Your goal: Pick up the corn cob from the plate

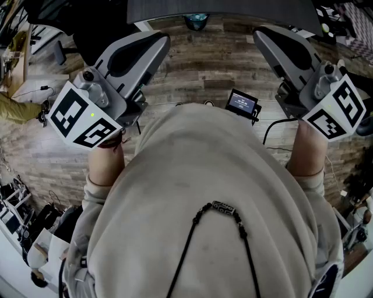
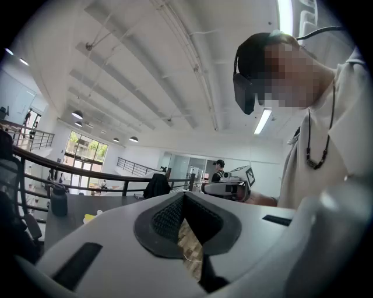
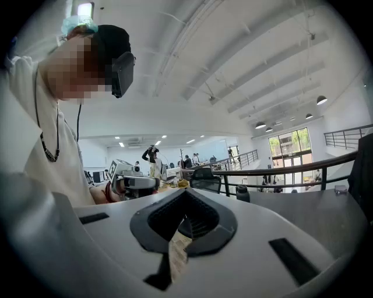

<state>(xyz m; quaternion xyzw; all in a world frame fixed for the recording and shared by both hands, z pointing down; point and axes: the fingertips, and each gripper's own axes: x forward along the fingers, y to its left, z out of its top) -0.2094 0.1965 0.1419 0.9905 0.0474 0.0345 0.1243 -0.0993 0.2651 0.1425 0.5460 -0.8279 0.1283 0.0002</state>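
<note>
- The pale sweatshirt (image 1: 221, 192) fills the head view's lower middle and hides the wooden floor (image 1: 198, 70) under it.
- The dark surface (image 1: 221, 9) is cut off by the top edge.
- Print on the small screen (image 1: 242, 103) is too small to read.
- The grey bodies of the left tool (image 2: 185, 201) and right tool (image 3: 185, 218) block their own views. Only a sliver of floor shows below the closed jaws.

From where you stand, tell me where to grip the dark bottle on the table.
Grip the dark bottle round the middle of its body, coming in level from the side: it stands upright on the table. The left gripper is shut, so open it first.
</note>
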